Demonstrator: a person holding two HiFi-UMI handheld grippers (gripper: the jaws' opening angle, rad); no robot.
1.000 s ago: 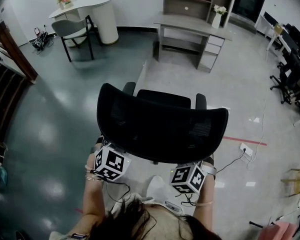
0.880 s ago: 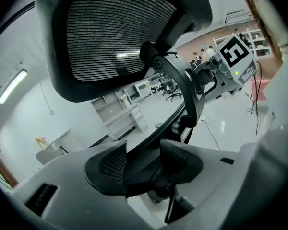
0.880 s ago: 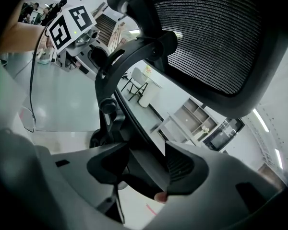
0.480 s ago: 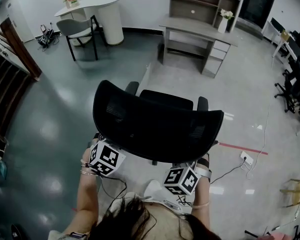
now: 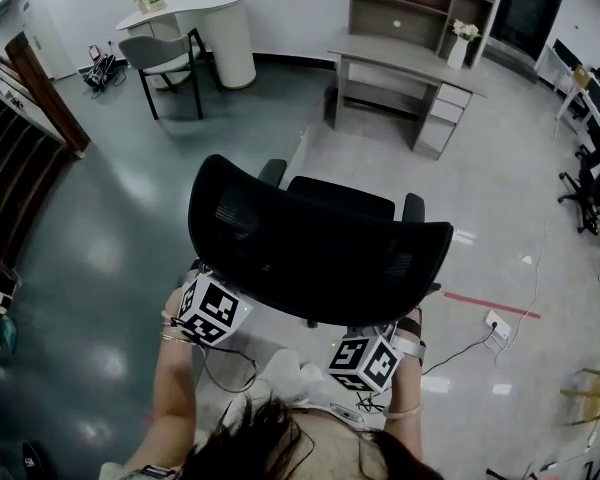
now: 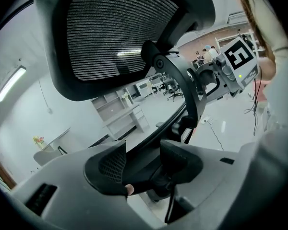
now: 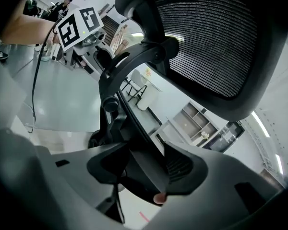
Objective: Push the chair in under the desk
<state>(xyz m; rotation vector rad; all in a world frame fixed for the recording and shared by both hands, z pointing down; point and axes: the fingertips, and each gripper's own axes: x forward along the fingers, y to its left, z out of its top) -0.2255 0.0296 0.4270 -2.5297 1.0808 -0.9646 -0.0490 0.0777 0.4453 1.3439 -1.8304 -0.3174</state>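
Observation:
A black mesh office chair [image 5: 320,253] stands on the floor right in front of me, its back toward me. The grey desk [image 5: 405,63] with drawers stands further ahead, with open floor between it and the chair. In the head view my left gripper [image 5: 212,306] sits at the backrest's lower left and my right gripper [image 5: 365,360] at its lower right. In the left gripper view the left gripper [image 6: 143,164] is shut on the chair's curved back frame [image 6: 182,87]. The right gripper [image 7: 141,169] grips the same frame [image 7: 120,75] from the other side.
A shelf unit [image 5: 420,3] and a flower vase [image 5: 467,40] stand on the desk. A white round table [image 5: 195,13] with a grey chair [image 5: 160,58] is at the back left. A power strip with cable [image 5: 497,323] lies at the right, near red floor tape [image 5: 490,305].
The chair has rolled a little forward toward the desk, with both grippers still on its back frame. The desk now appears closer to the chair's top edge.

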